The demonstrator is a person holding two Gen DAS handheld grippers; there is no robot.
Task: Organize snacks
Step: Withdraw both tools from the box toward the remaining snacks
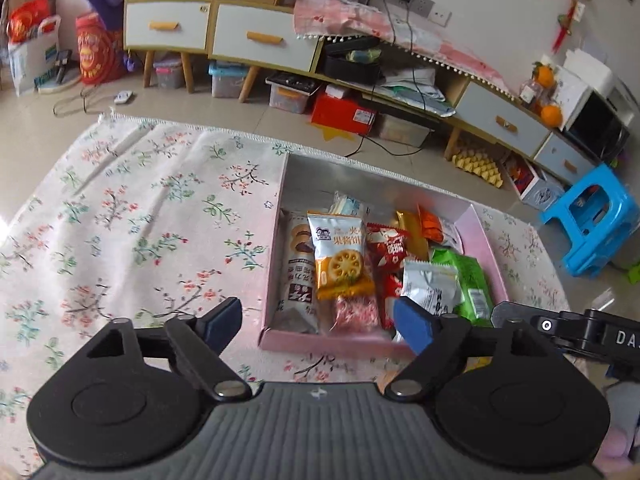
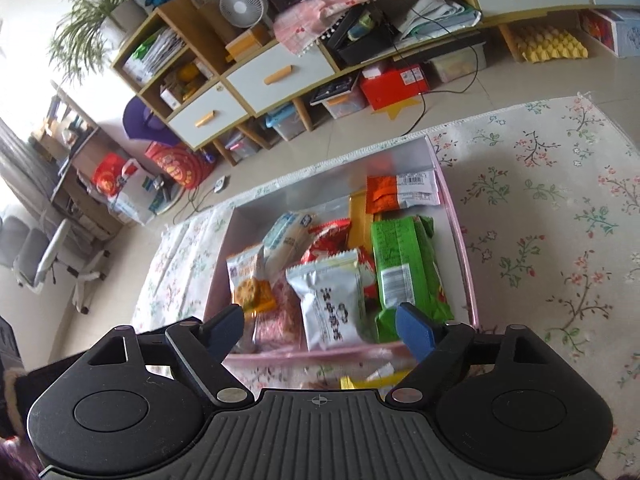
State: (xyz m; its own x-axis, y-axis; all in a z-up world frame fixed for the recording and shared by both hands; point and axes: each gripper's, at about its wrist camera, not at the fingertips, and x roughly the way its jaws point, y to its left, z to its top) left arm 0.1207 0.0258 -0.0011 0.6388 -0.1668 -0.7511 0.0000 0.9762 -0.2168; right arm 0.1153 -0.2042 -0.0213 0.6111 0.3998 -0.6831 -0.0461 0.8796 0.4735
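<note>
A pink box (image 1: 486,242) on a floral cloth holds several snack packets: a yellow biscuit packet (image 1: 340,256), a brown chocolate packet (image 1: 296,268), red packets (image 1: 386,248), a silver packet (image 1: 428,286) and a green packet (image 1: 474,284). My left gripper (image 1: 318,322) is open and empty above the box's near edge. In the right wrist view the same box (image 2: 466,256) shows the silver packet (image 2: 334,300), the green packet (image 2: 404,264) and an orange packet (image 2: 384,194). My right gripper (image 2: 320,326) is open and empty over the box's near edge. The right gripper's body shows in the left wrist view (image 1: 580,330).
The floral cloth (image 1: 140,216) spreads wide to the left of the box and, in the right wrist view (image 2: 552,208), to its right. A yellow packet (image 2: 360,382) lies on the cloth below the box. A blue stool (image 1: 592,220) and low cabinets (image 1: 256,36) stand beyond.
</note>
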